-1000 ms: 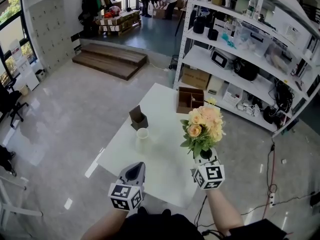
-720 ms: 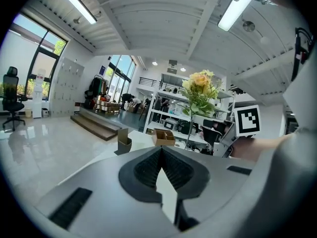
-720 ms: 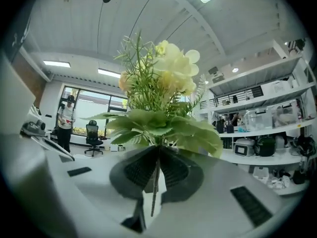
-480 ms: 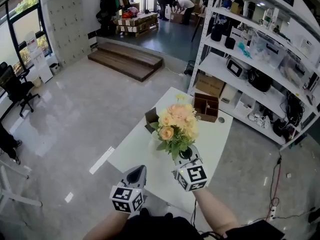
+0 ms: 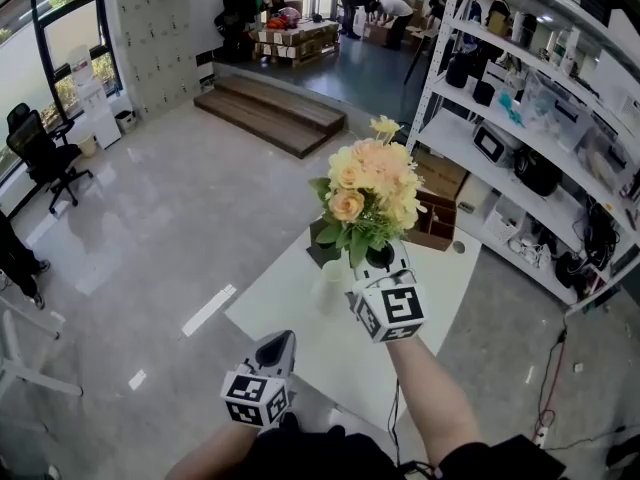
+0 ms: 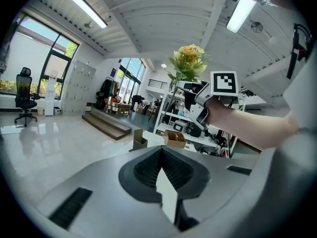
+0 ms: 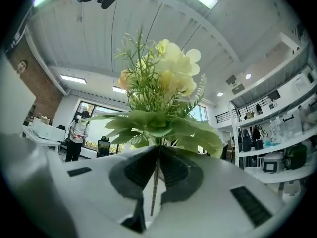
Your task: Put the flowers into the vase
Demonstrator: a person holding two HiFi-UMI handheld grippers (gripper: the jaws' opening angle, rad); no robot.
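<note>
Nearest the person, the left gripper [image 5: 279,338] hangs low over the near edge of the white table [image 5: 300,333], its jaws together with nothing between them. Beyond it and higher, the right gripper [image 5: 384,262] tilts upward, its jaws clamped on the thin stem of the flowers [image 5: 368,190]. This bunch of peach and pale yellow blooms over green leaves stands upright in the air above the table, clear of the vase. The vase [image 5: 329,286], a small white cup, stands on the table just left of the right gripper in the head view, its top partly hidden by the leaves. Farther along the table lies an open cardboard box [image 5: 438,226]. White shelving [image 5: 520,138] runs along the right, and wooden steps [image 5: 275,118] lie across the floor beyond.
</note>
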